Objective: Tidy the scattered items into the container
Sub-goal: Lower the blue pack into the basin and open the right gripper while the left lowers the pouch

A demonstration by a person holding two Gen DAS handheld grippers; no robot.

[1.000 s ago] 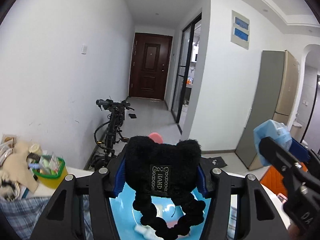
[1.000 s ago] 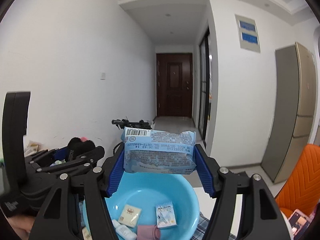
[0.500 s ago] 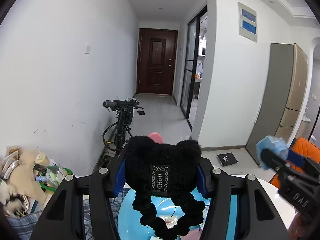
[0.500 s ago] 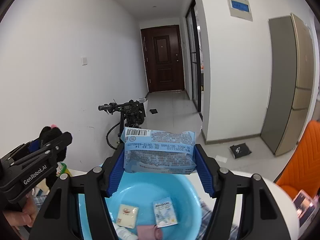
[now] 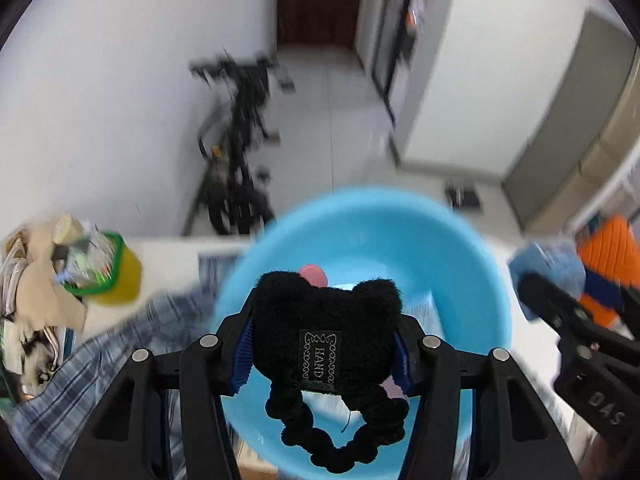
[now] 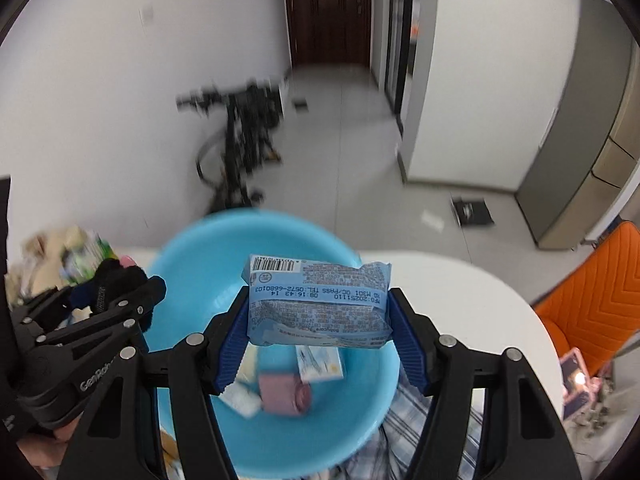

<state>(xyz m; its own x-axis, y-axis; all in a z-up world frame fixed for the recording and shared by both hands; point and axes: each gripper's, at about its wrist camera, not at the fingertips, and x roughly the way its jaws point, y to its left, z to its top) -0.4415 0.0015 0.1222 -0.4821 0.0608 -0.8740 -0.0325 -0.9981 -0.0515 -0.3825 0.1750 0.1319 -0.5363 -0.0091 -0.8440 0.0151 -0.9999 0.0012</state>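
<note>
Left gripper (image 5: 322,354) clamps a fuzzy black headband (image 5: 326,340), loops dangling frame-bottom; right gripper (image 6: 318,334) pinches a blue wipes pack (image 6: 318,304), long axis left-to-right, both over the blue basin (image 6: 192,264) at centre frame.

The left claw (image 5: 322,354) is held tilted downward, its blue-padded fingers (image 5: 242,354) clamped together on a load. The right claw (image 6: 318,342) is likewise pitched downward, its fingers (image 6: 404,350) closed on a load, just beside the left.
</note>
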